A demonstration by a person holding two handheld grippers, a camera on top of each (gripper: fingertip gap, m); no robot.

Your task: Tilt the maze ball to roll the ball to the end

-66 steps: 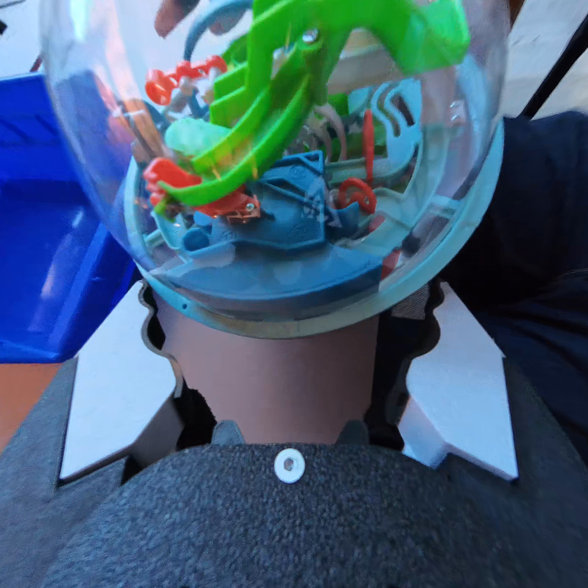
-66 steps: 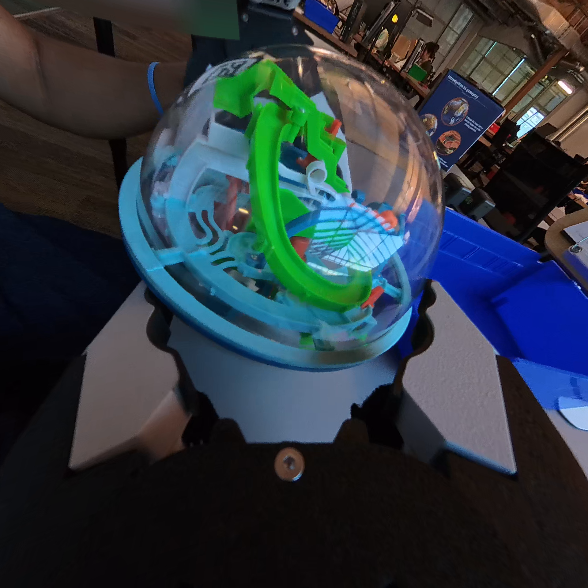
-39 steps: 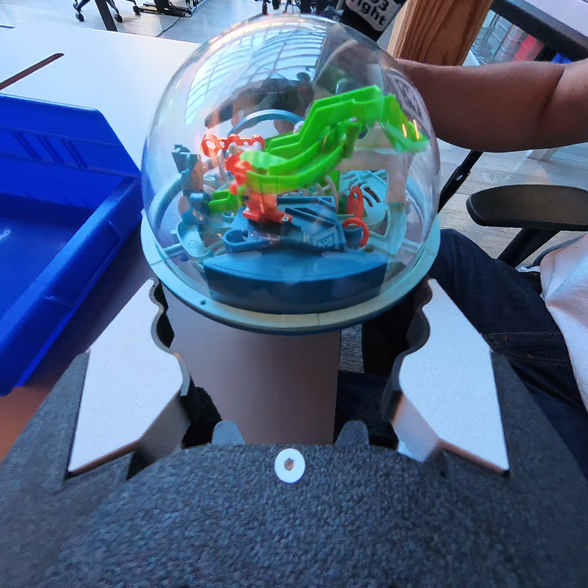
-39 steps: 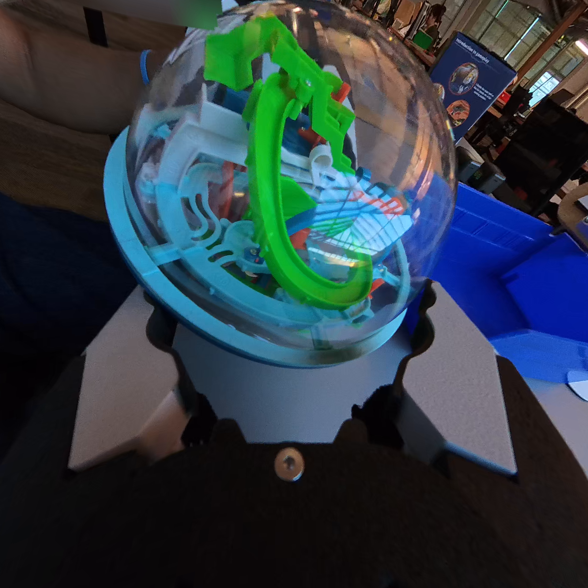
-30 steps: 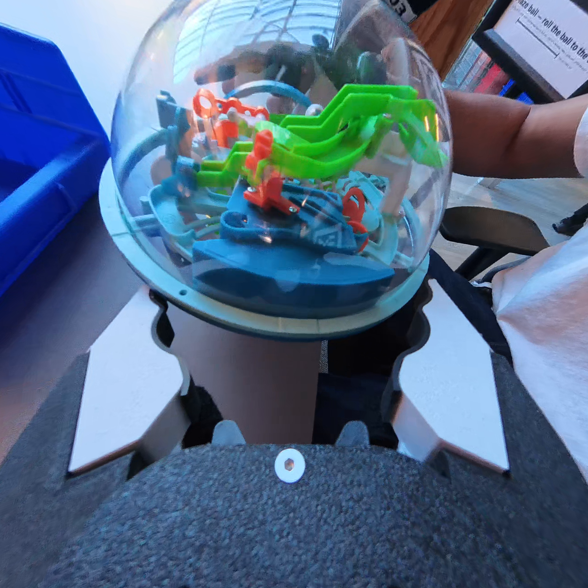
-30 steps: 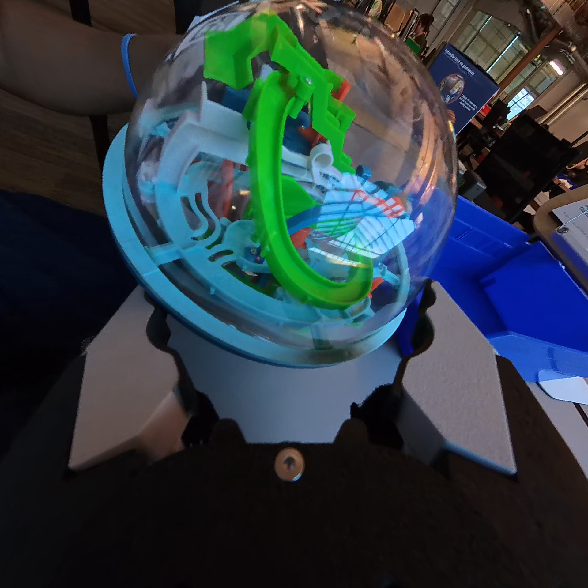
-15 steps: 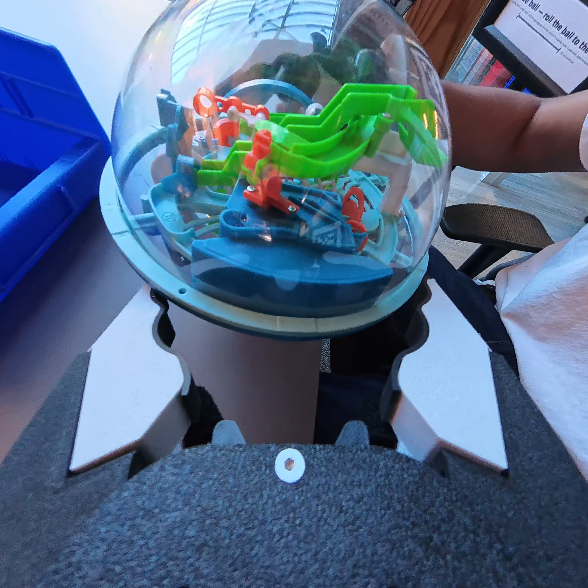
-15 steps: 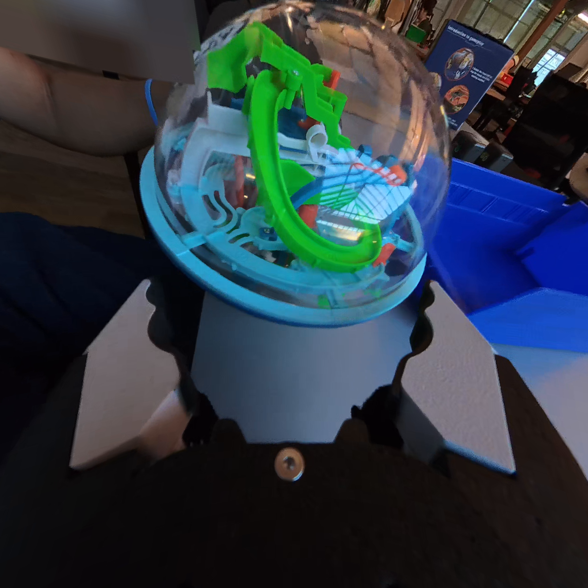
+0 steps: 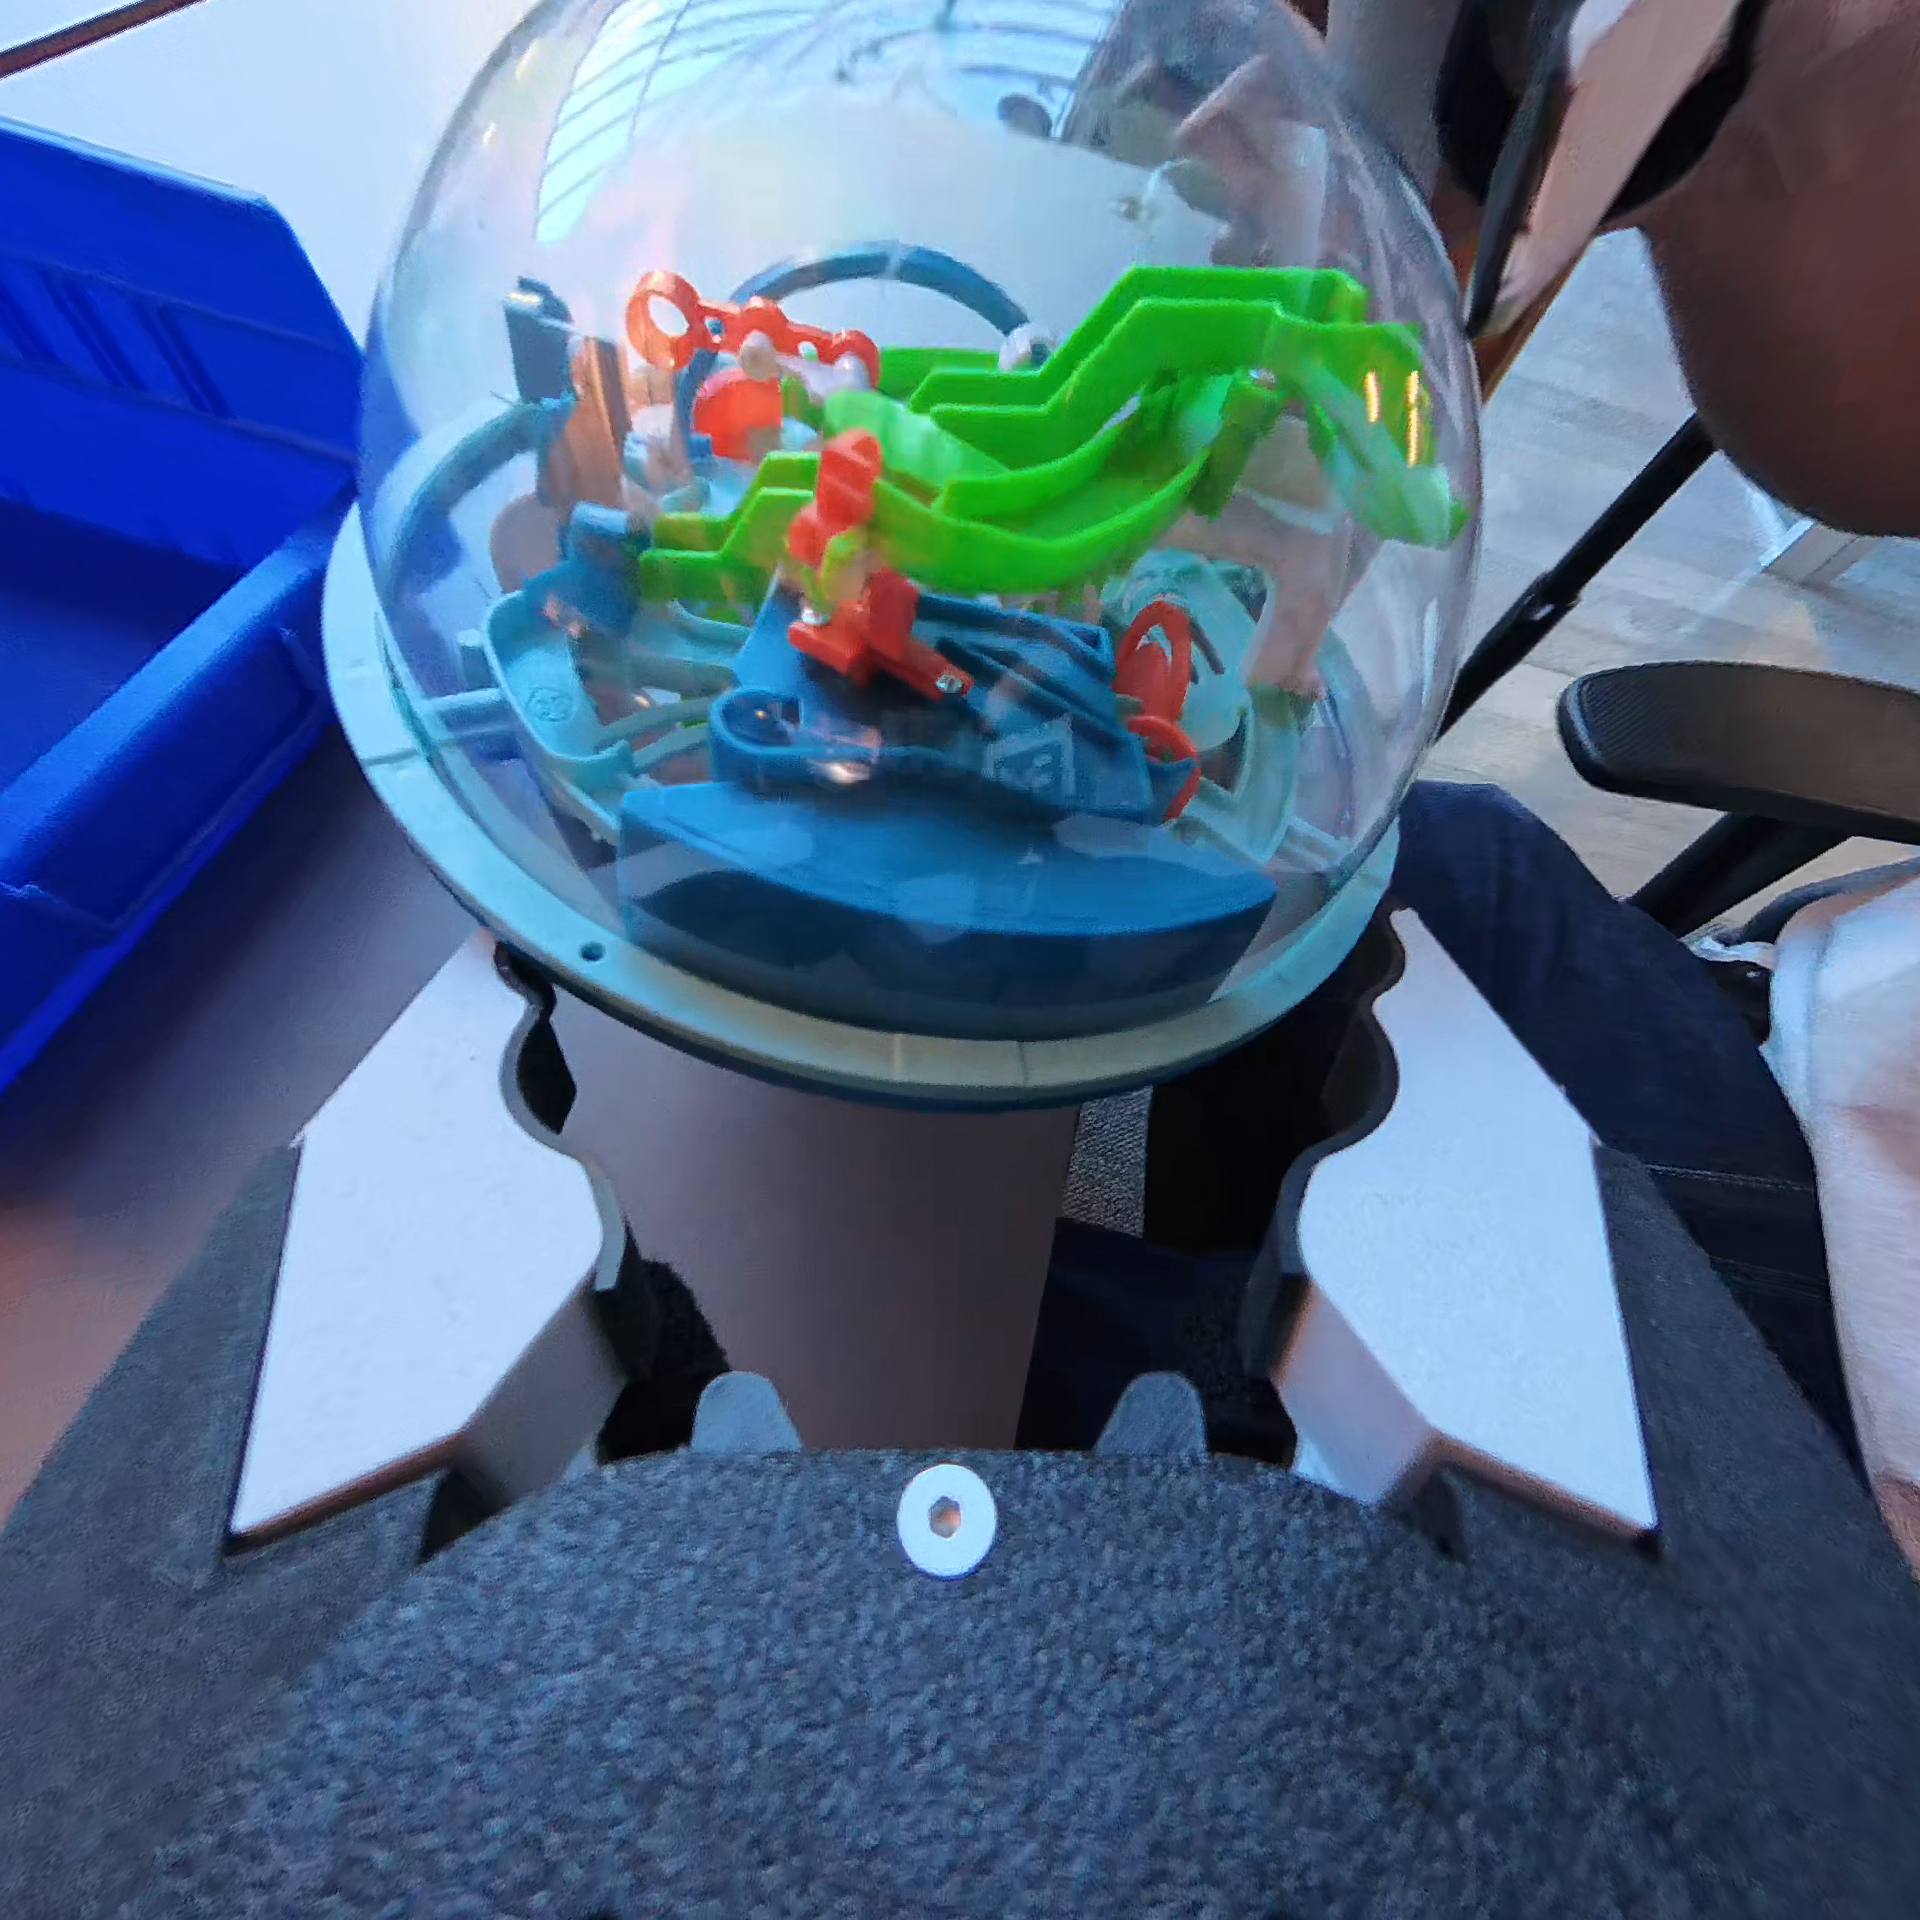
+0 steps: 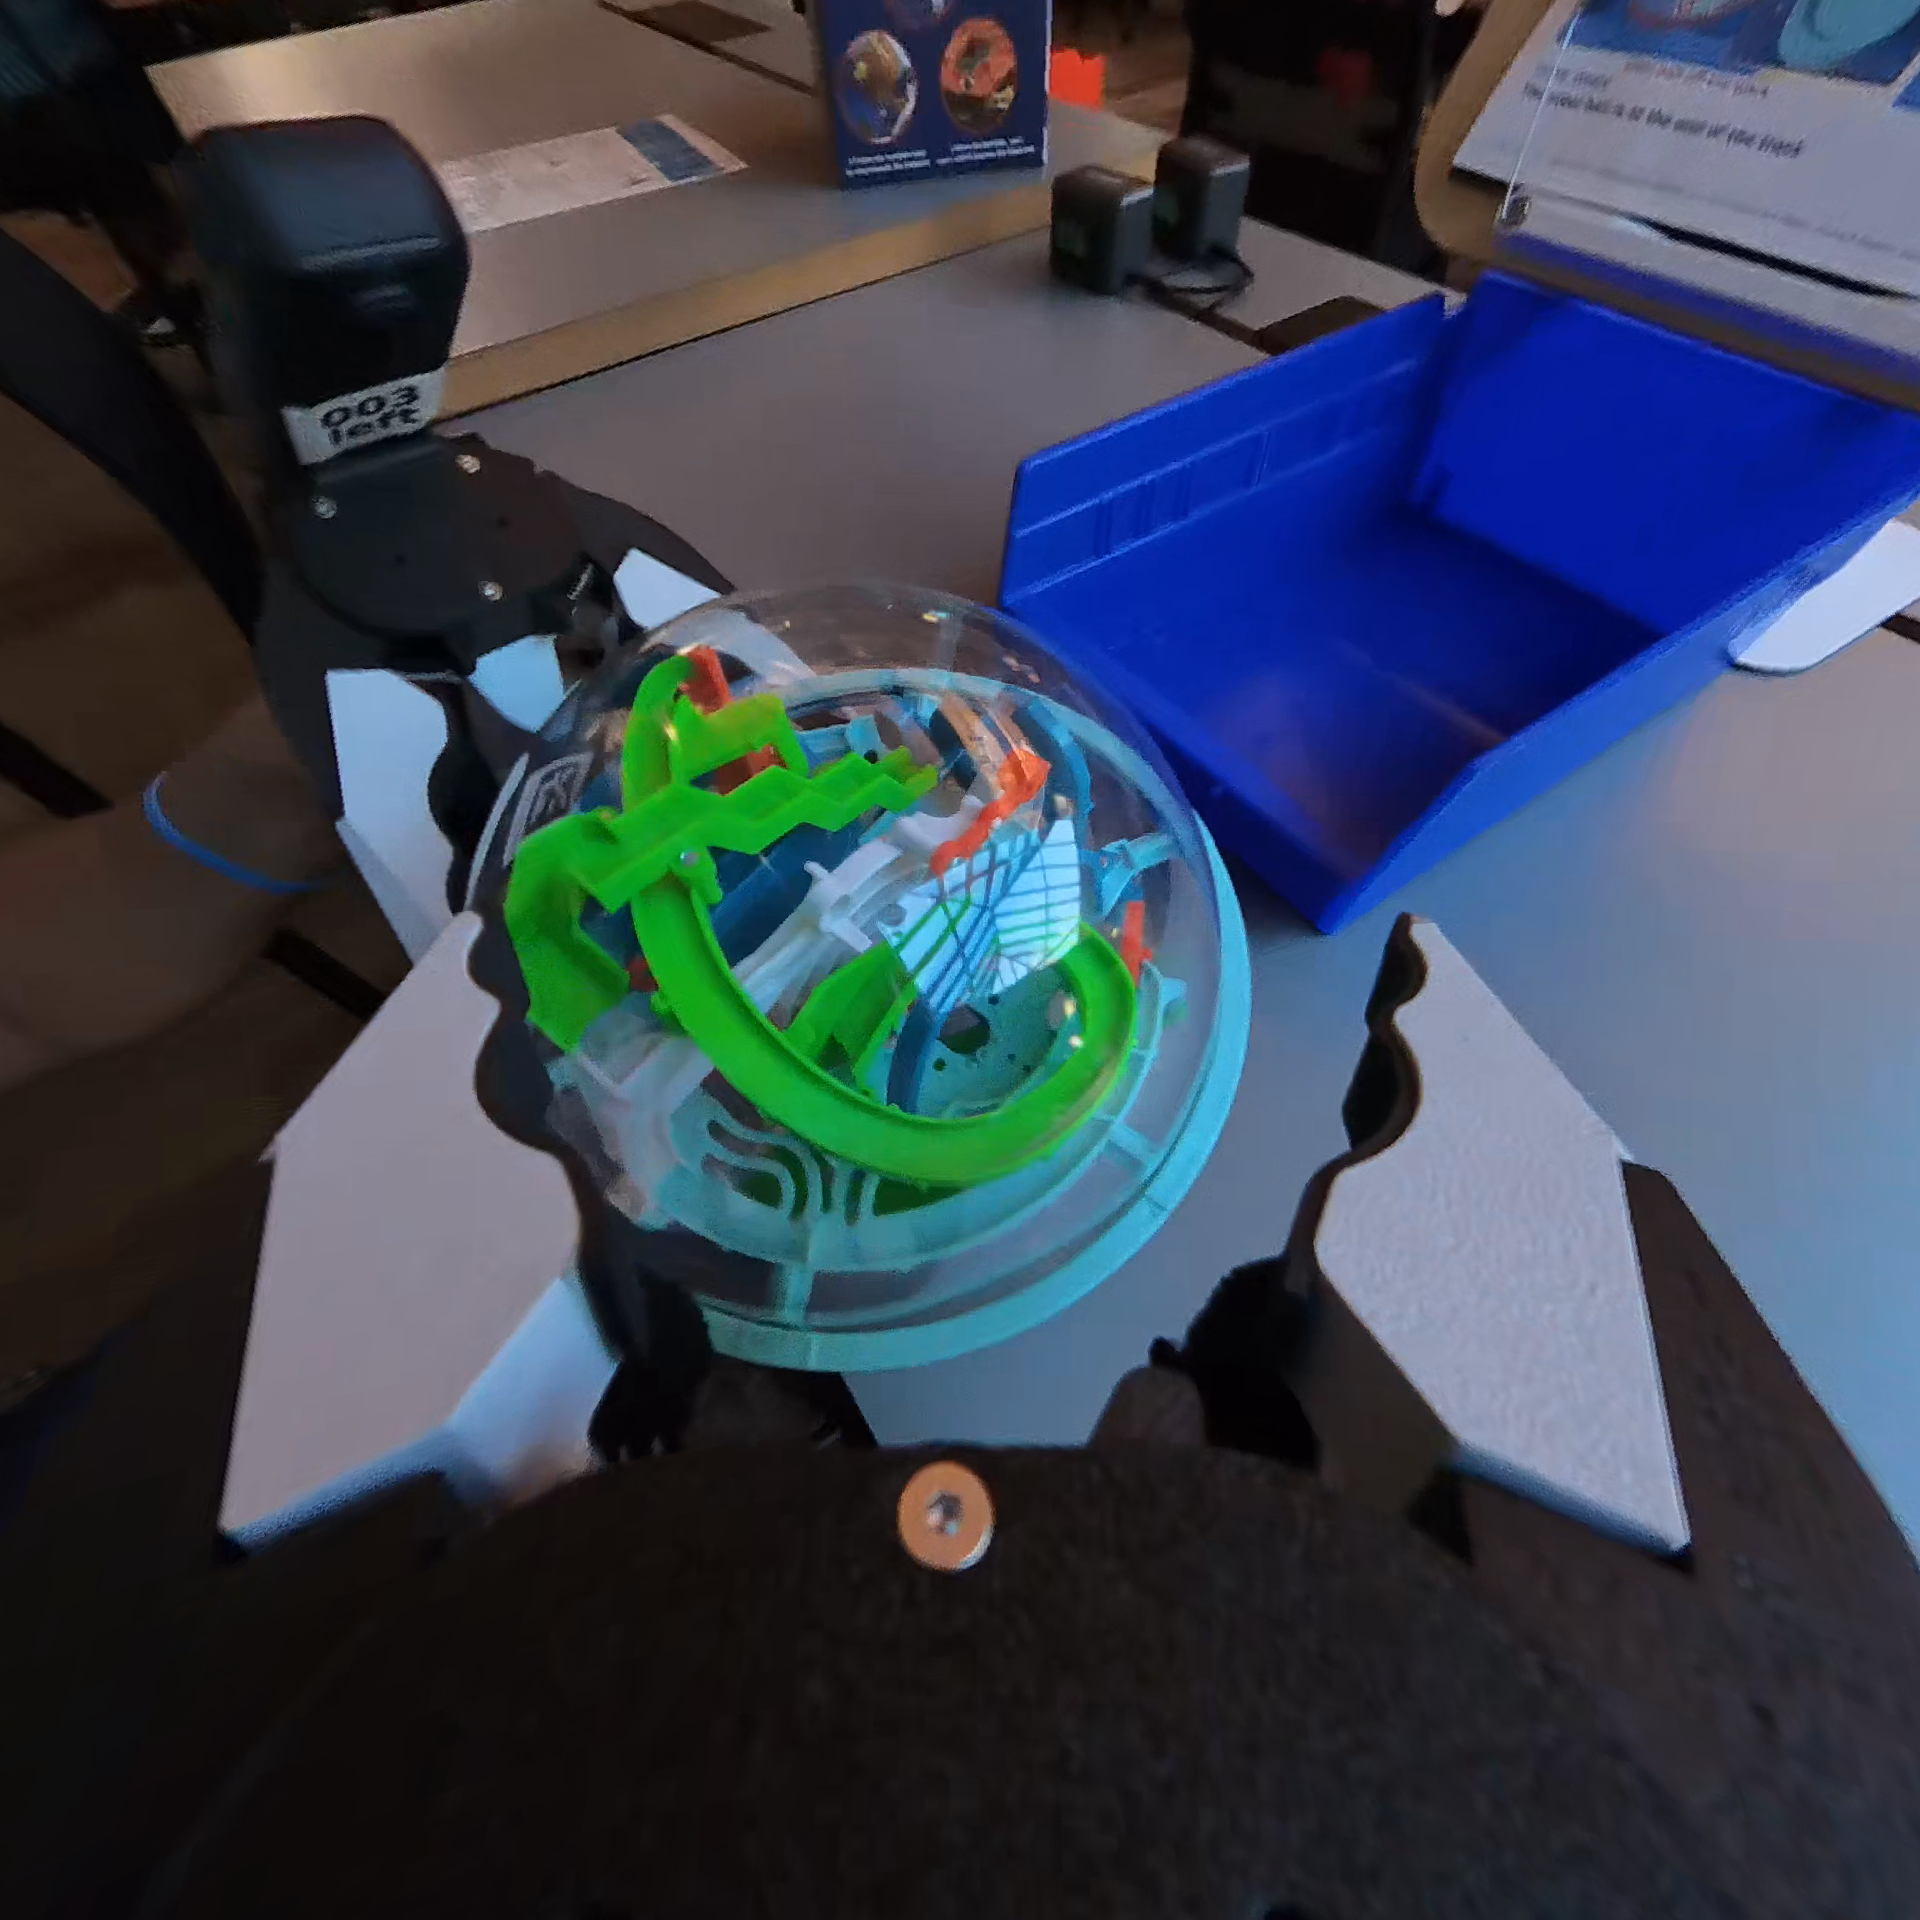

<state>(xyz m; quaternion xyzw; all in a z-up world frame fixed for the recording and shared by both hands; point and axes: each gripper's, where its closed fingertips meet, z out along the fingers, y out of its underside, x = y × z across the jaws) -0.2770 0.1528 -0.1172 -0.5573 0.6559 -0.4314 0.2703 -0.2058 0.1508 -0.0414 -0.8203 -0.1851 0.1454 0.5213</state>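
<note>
The maze ball (image 9: 914, 582) is a clear sphere with green, blue and orange tracks and a pale blue rim. My left gripper (image 9: 945, 997) is shut on its rim, one finger on each side, and holds it at the table's edge. In the right wrist view the maze ball (image 10: 862, 997) lies lower and farther off, seen from above, with the left gripper (image 10: 520, 696) at its far left. My right gripper (image 10: 935, 935) is open above it, with a gap between its right finger and the rim. I cannot pick out the small ball inside.
An open blue bin (image 10: 1455, 675) stands on the grey table (image 10: 1610, 987) to the right of the ball; it shows on the left in the left wrist view (image 9: 156, 623). A person's arm (image 9: 1766, 260), leg (image 9: 1558, 987) and a black chair (image 9: 1745, 727) are on the right.
My right gripper has let go of the maze ball and drawn back and up, so the ball looks smaller. The left gripper still holds the ball and has tilted it slightly.
</note>
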